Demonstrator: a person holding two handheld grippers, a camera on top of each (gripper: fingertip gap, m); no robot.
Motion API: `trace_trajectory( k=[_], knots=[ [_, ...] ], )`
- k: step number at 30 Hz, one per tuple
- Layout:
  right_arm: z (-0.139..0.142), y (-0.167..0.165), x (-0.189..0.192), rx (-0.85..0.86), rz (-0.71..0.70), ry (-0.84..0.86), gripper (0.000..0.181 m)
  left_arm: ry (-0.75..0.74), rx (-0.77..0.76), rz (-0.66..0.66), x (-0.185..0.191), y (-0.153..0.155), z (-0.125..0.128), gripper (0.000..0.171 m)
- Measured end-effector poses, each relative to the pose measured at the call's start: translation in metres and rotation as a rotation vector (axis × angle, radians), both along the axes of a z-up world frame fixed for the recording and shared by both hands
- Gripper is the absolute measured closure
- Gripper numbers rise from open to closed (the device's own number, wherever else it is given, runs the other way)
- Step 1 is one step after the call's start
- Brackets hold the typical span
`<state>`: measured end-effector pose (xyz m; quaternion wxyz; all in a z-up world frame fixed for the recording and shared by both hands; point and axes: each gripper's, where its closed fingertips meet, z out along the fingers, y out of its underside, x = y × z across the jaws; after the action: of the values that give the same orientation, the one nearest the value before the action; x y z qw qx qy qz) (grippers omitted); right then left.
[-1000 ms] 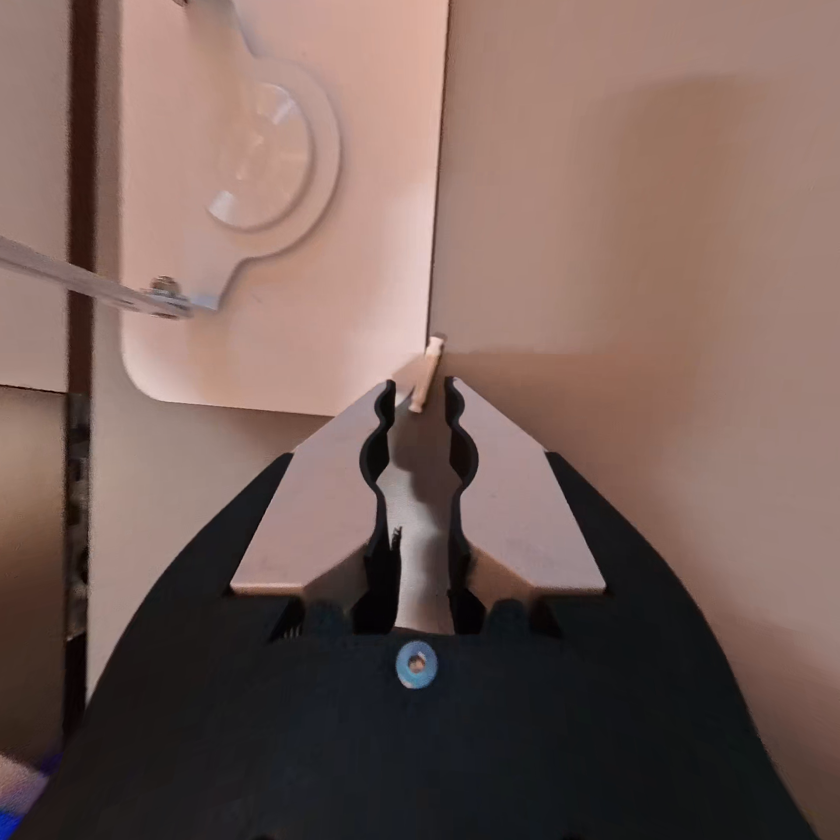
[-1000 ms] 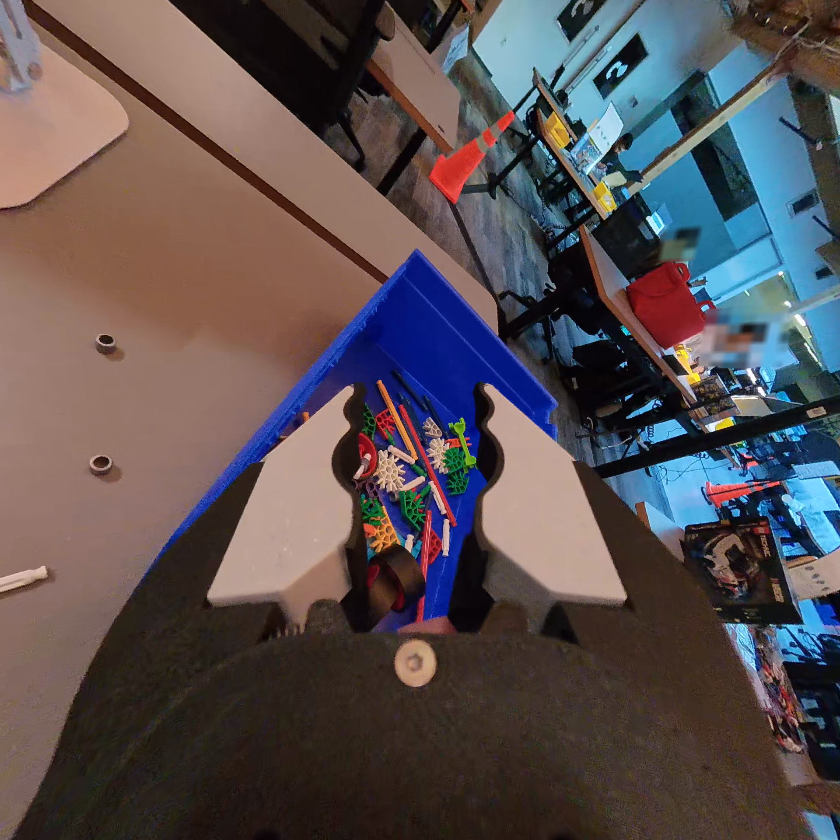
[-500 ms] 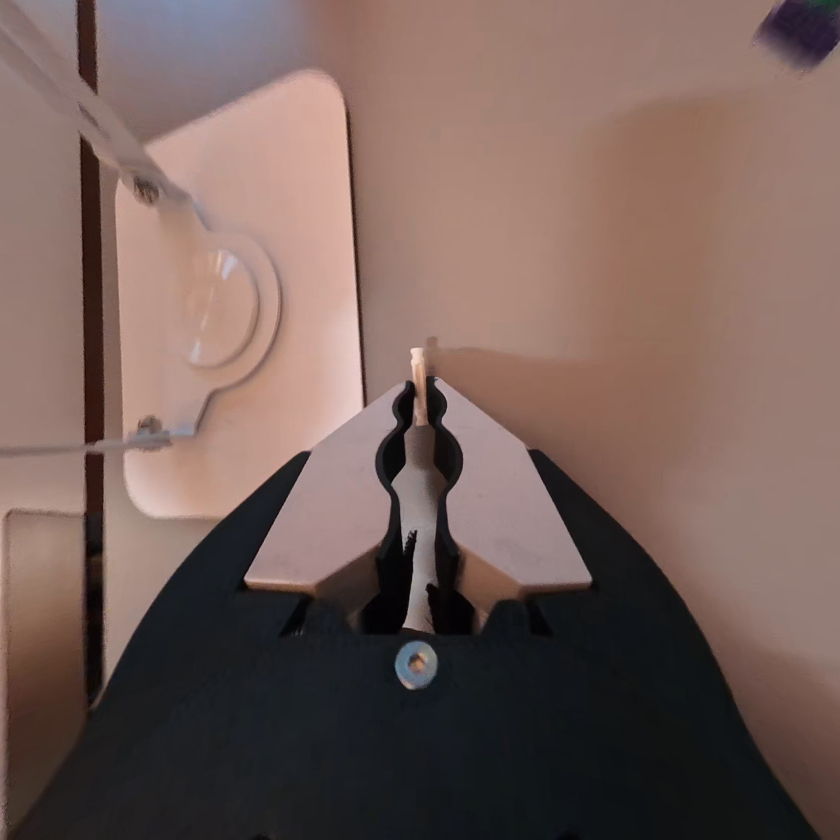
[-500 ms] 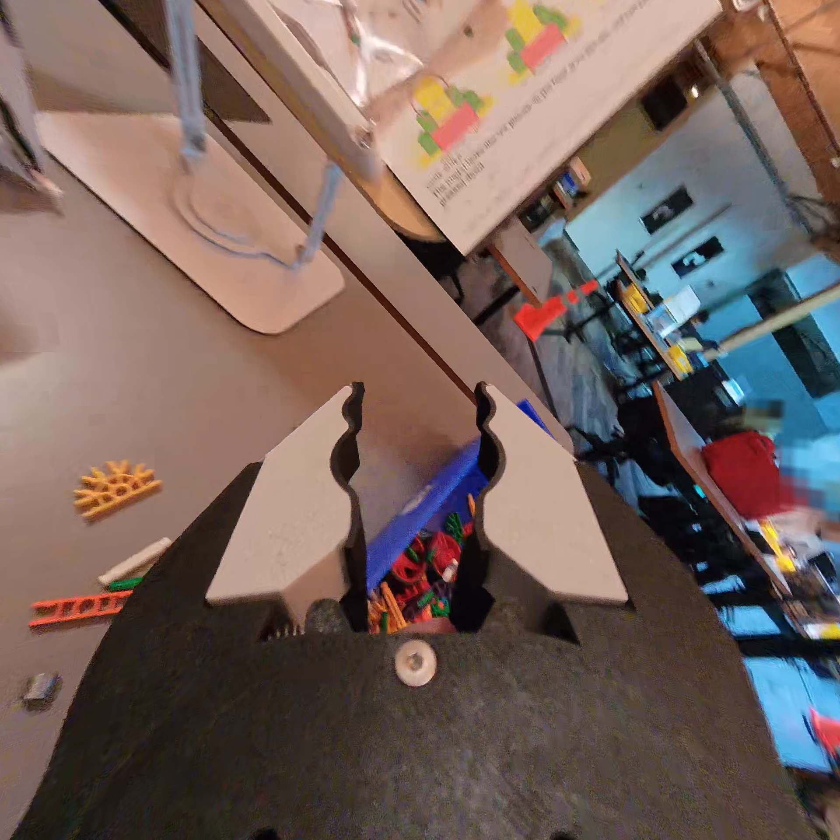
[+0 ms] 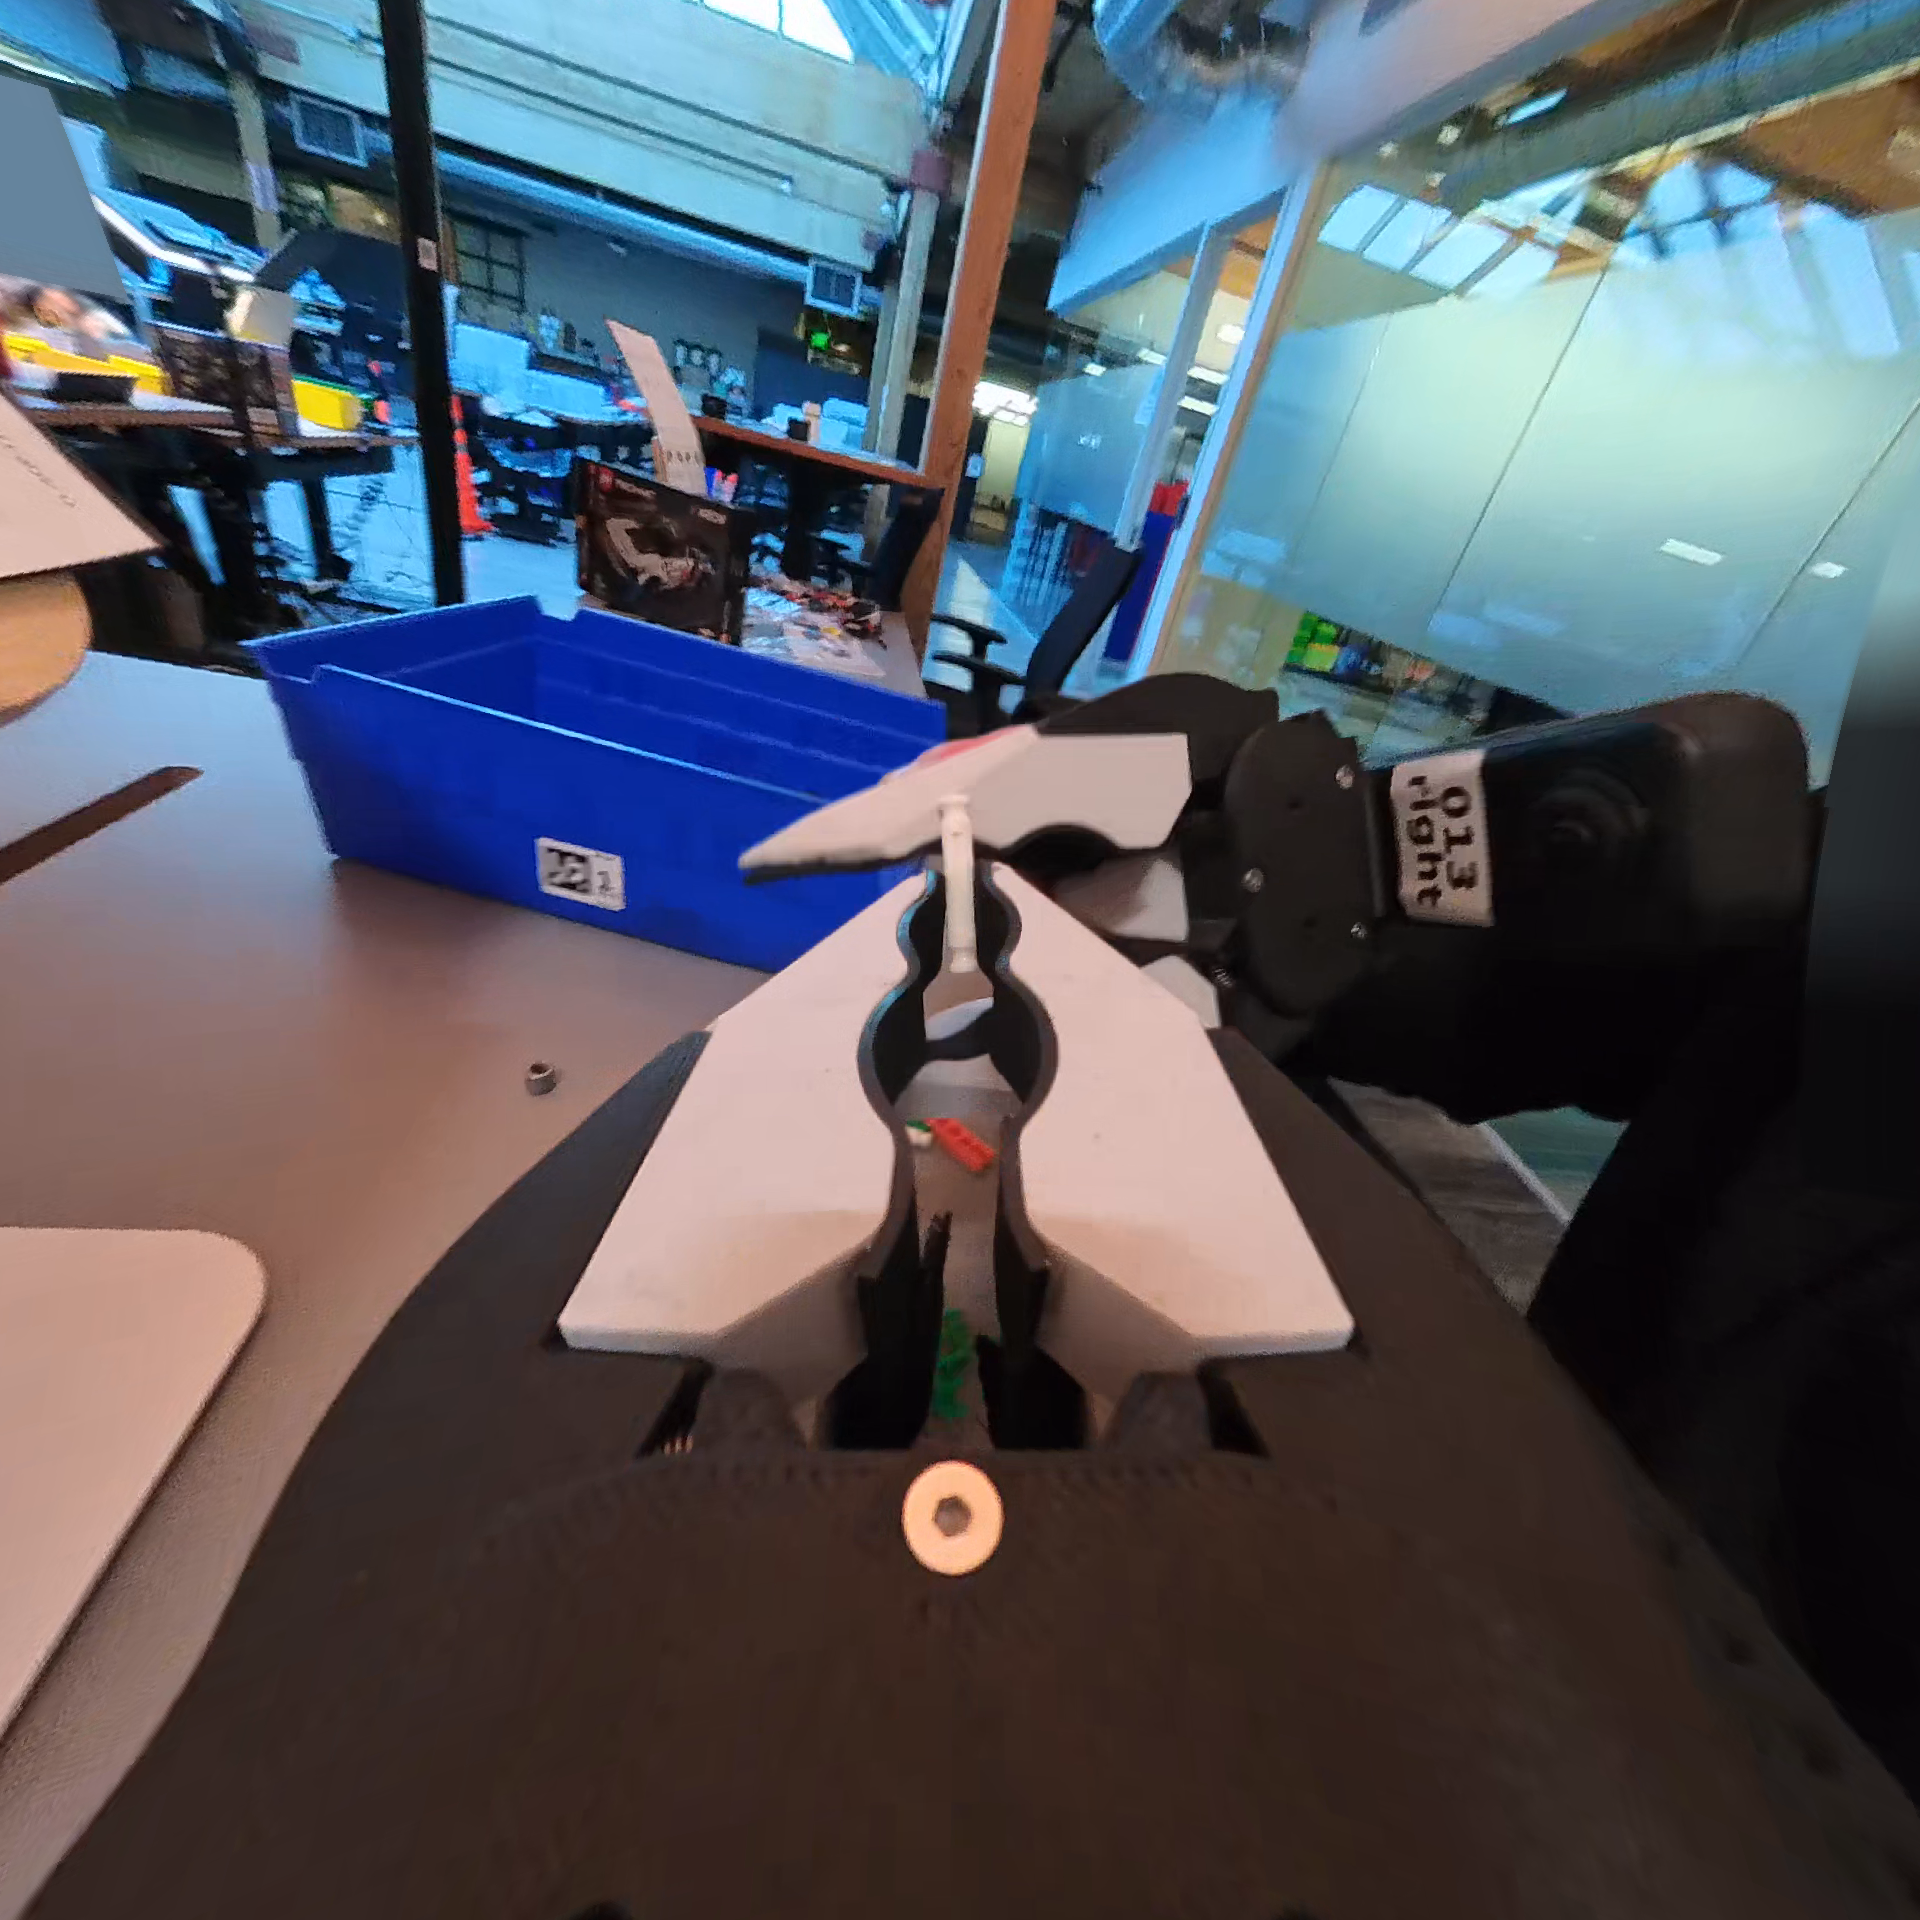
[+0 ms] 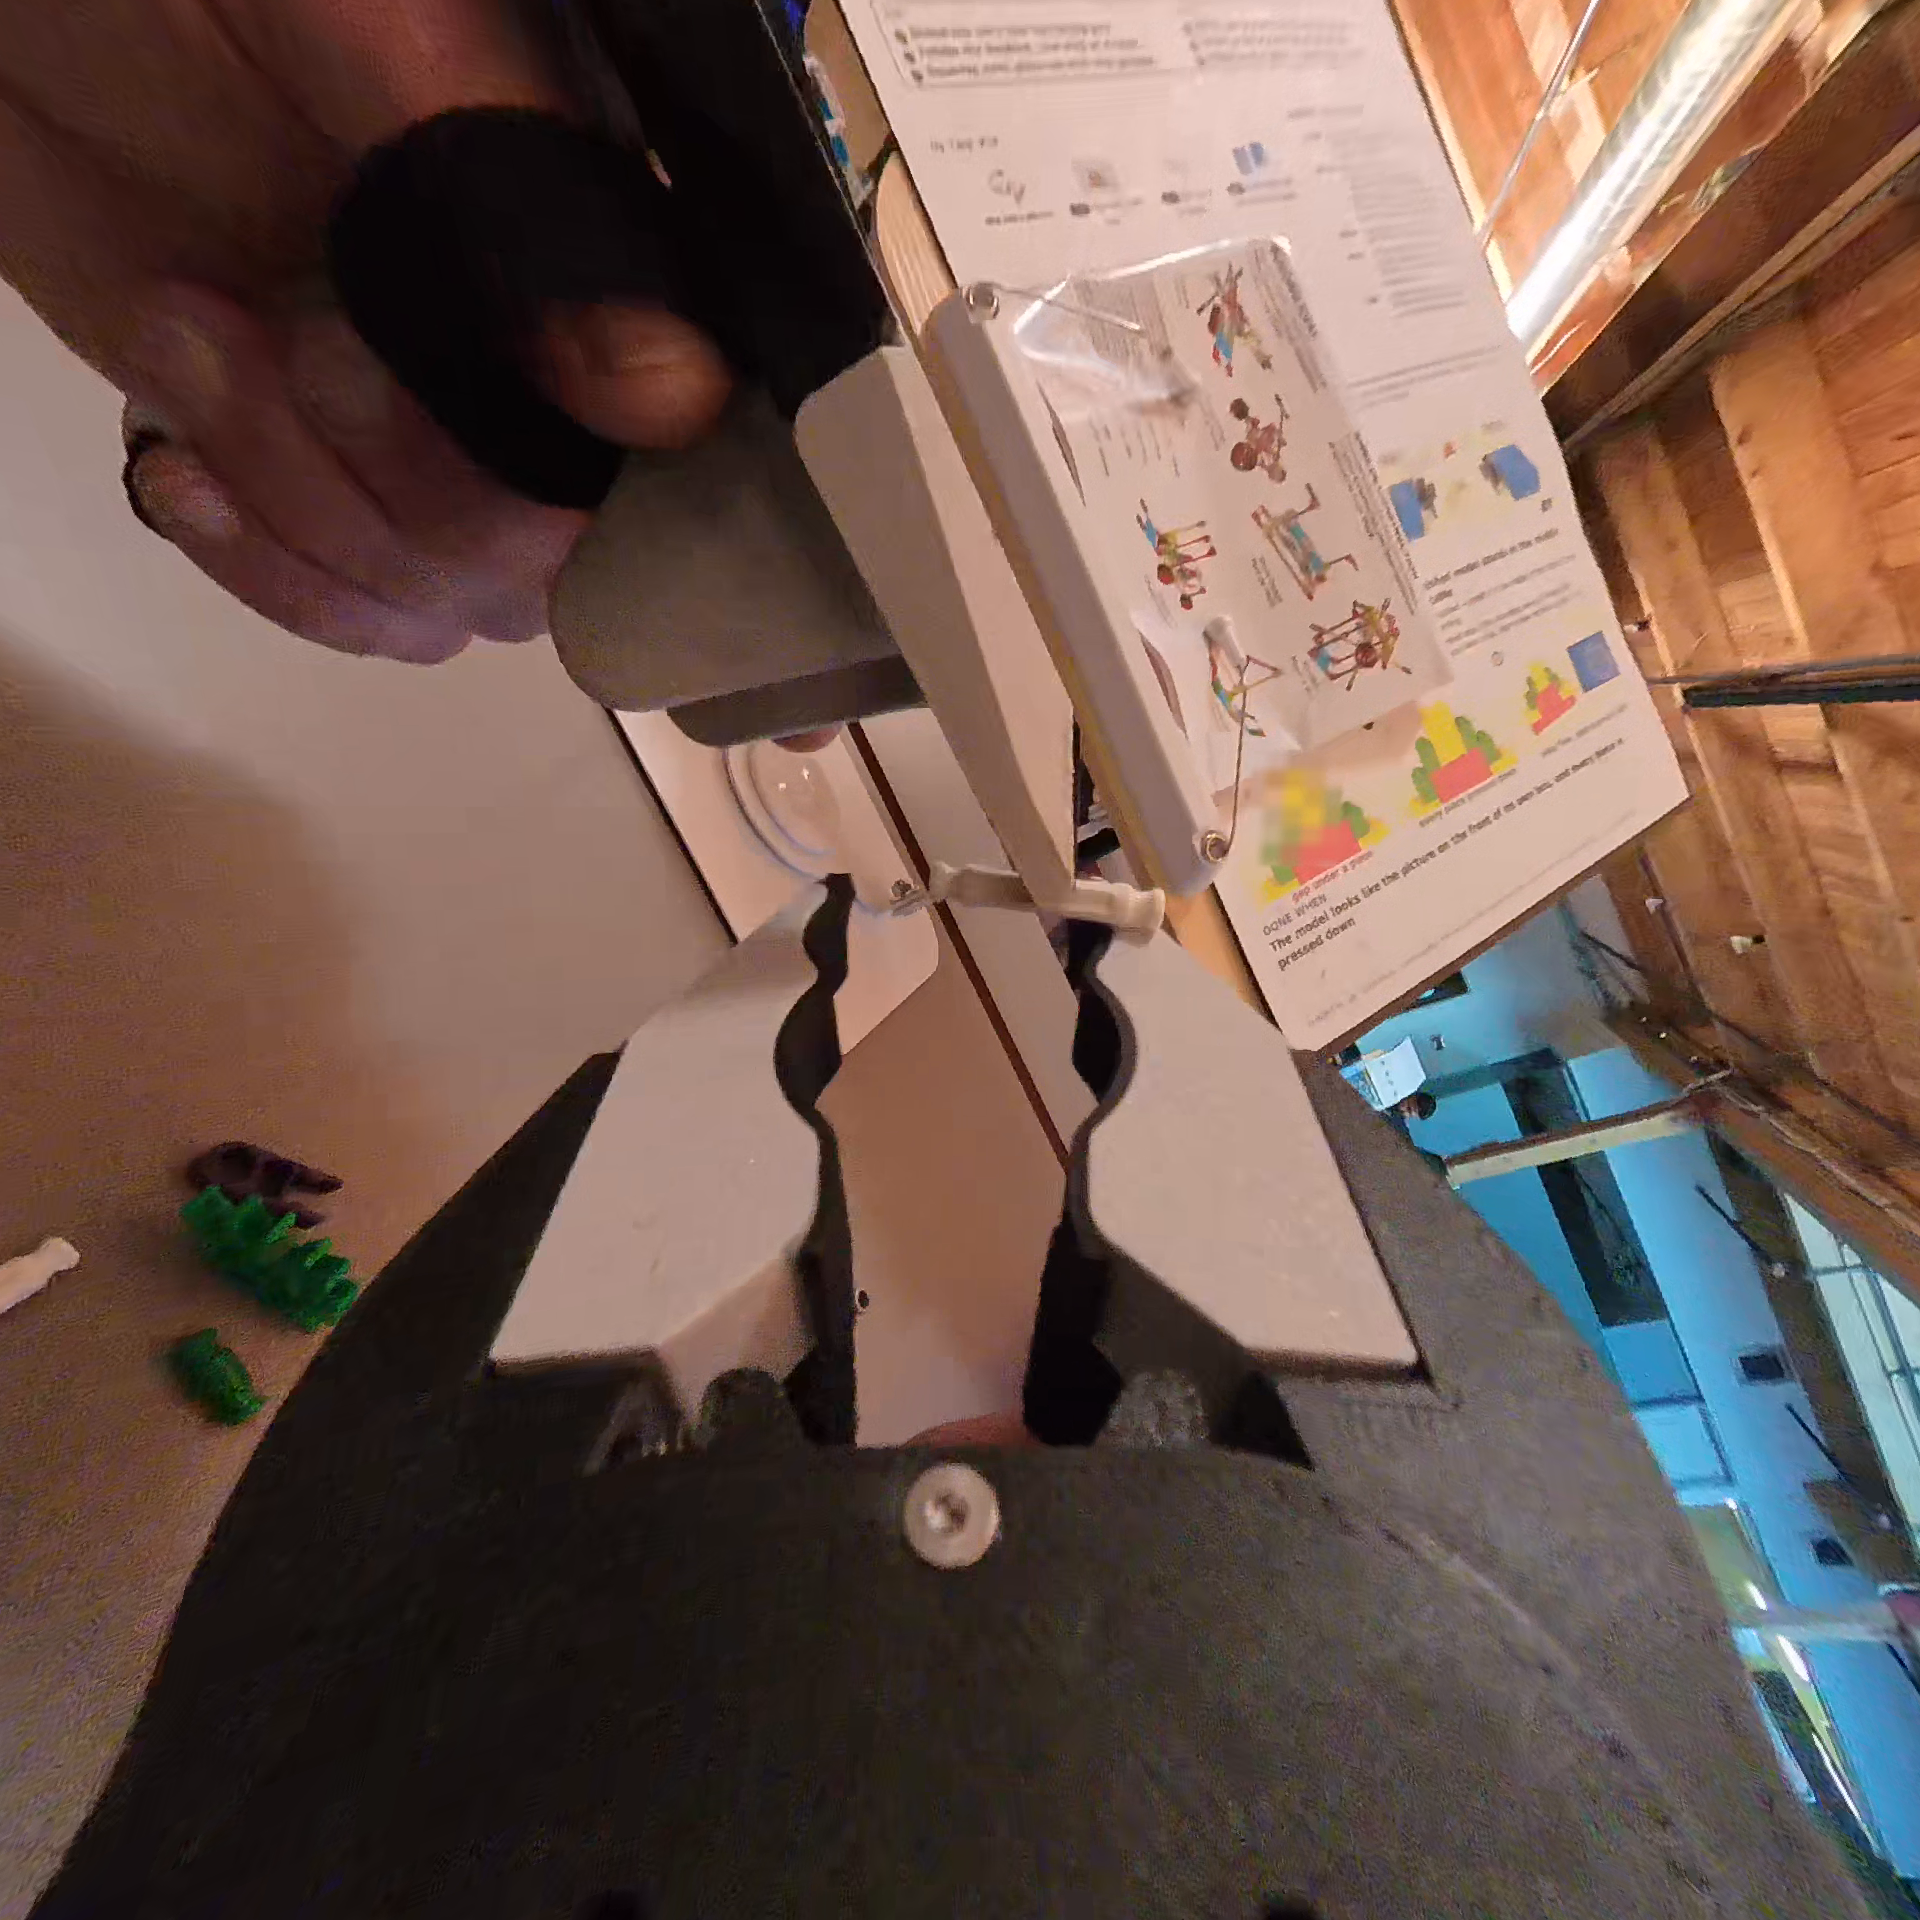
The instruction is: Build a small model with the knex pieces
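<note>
My left gripper (image 5: 956,906) is shut on a thin white rod (image 5: 957,883), which stands up out of its fingertips above the table. In the right wrist view a hand (image 6: 312,436) holds the left gripper's fingers (image 6: 935,582) at the upper left, and the rod (image 6: 1101,902) lies crosswise at their tip. My right gripper (image 6: 961,920) is open, with the rod just at its fingertips. In the left wrist view its upper finger (image 5: 1039,800) crosses behind the top of the rod. I cannot tell if it touches the rod.
A blue bin (image 5: 499,790) stands on the grey table (image 5: 260,1039) behind a small metal nut (image 5: 538,1077). A white stand base (image 5: 104,1371) is at the left. Green pieces (image 6: 265,1257), a dark piece (image 6: 260,1169) and a white rod (image 6: 31,1273) lie loose. A picture board (image 6: 1247,520) hangs ahead.
My left gripper closed on the white rod, lifted it off the table and turned up to face the room. My right gripper swung from the blue bin over to the rod, still open.
</note>
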<state>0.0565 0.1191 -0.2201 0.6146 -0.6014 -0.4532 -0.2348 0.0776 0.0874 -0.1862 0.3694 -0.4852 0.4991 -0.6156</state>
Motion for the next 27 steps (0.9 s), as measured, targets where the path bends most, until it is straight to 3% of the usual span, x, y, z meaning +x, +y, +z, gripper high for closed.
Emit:
trace_trajectory(
  k=[3,5,7,12,18,20,23,27],
  knots=[
    [0.007,-0.003,0.002,0.035,-0.008,0.026,0.147,-0.016,-0.023,-0.019,0.001,-0.005,0.002,0.168],
    [0.009,-0.002,0.004,0.031,-0.021,0.048,0.126,-0.011,-0.049,-0.026,0.002,-0.005,0.000,0.168],
    [0.014,-0.004,0.005,0.065,-0.022,0.049,0.119,-0.021,-0.061,0.001,0.002,0.001,-0.001,0.169],
    [0.016,-0.008,0.001,0.096,-0.004,0.000,0.146,-0.013,-0.089,-0.025,0.005,-0.003,-0.005,0.168],
    [0.025,-0.008,0.017,0.098,-0.035,-0.005,0.146,-0.022,-0.075,0.022,0.006,0.004,-0.004,0.160],
    [0.037,-0.006,0.043,0.100,-0.094,0.011,0.146,0.003,-0.005,0.016,0.001,0.004,-0.003,0.153],
    [0.052,0.001,0.115,0.094,-0.258,0.052,0.146,0.016,0.091,0.054,-0.005,0.008,0.007,0.152],
    [0.044,0.005,0.220,0.003,-0.520,0.131,0.146,0.058,0.199,0.119,-0.009,0.019,0.007,0.153]
  ],
)
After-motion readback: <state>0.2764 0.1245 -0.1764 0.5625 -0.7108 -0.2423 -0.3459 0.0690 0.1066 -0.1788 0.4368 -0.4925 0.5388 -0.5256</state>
